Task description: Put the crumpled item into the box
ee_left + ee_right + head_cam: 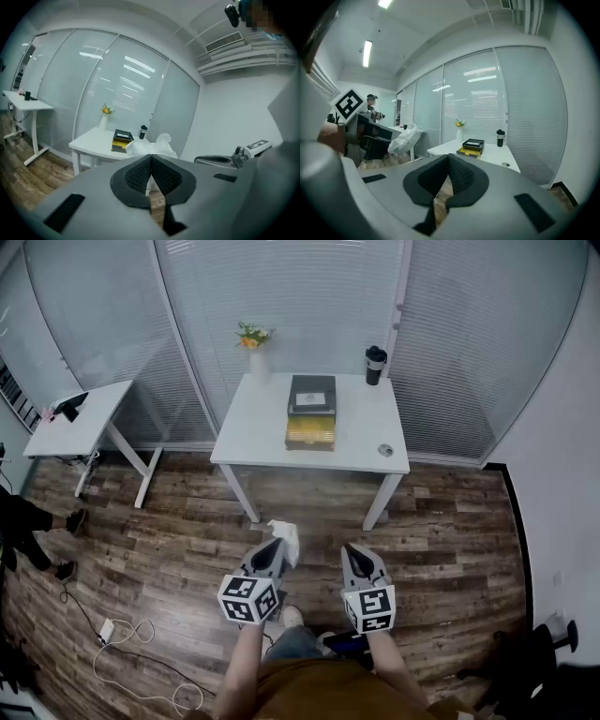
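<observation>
The crumpled item (285,537) is a white, bag-like wad, pinched in my left gripper (275,546) above the wooden floor. In the left gripper view the wad (157,145) bulges just beyond the shut jaws of that gripper (151,157). The box (310,426) is yellow with a black lid (312,394) lying behind it, and it sits on the white table (262,437) ahead, well beyond both grippers. My right gripper (358,552) hangs beside the left one, jaws shut with nothing between them. The right gripper view shows its jaws (448,157) together, with the box (471,146) far off.
On the table stand a vase of flowers (253,351), a black tumbler (375,365) and a small round object (385,450). A second white desk (80,418) is at the left. Glass walls with blinds run behind. A cable (131,652) lies on the floor.
</observation>
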